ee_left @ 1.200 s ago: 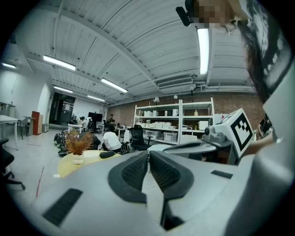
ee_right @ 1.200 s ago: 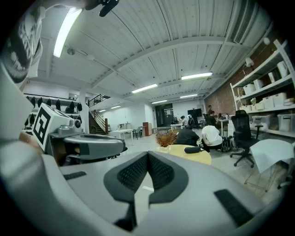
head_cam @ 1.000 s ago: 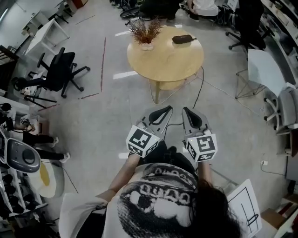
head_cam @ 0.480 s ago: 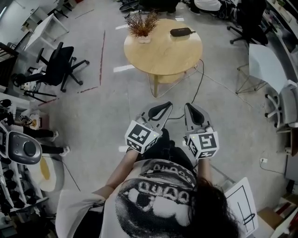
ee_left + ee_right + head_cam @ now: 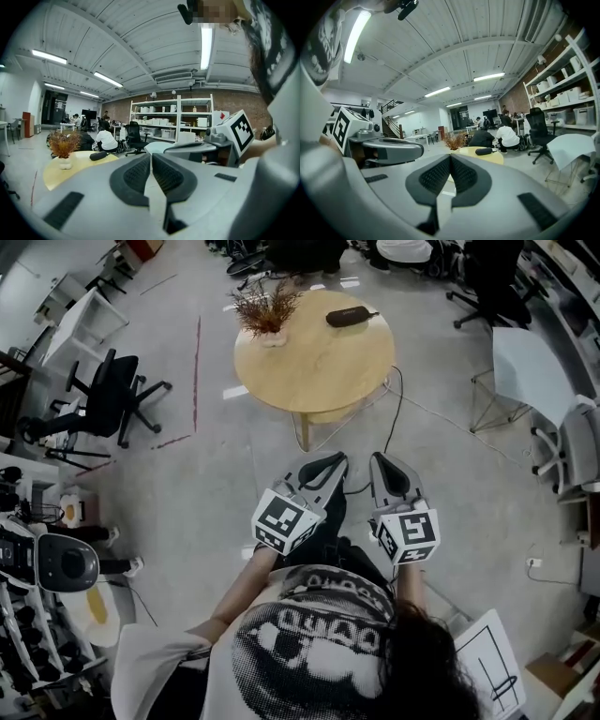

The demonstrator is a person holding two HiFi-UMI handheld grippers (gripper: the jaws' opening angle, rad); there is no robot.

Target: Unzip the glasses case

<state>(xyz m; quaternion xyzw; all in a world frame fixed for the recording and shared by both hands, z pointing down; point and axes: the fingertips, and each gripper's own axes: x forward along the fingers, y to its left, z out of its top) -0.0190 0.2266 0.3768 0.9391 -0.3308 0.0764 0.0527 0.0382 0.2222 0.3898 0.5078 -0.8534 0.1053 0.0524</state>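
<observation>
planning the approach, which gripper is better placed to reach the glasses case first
Right, marginally: the right gripper points almost straight at the glasses case; the left gripper aims beside it. Both shut, empty, far off.

Fine detail of distant glasses case (image 5: 345, 317) too small

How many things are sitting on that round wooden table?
2. A dried plant stands at the far left edge of the round table. A dark glasses case lies to its right, near the far edge. Nothing else shows on top.
</observation>
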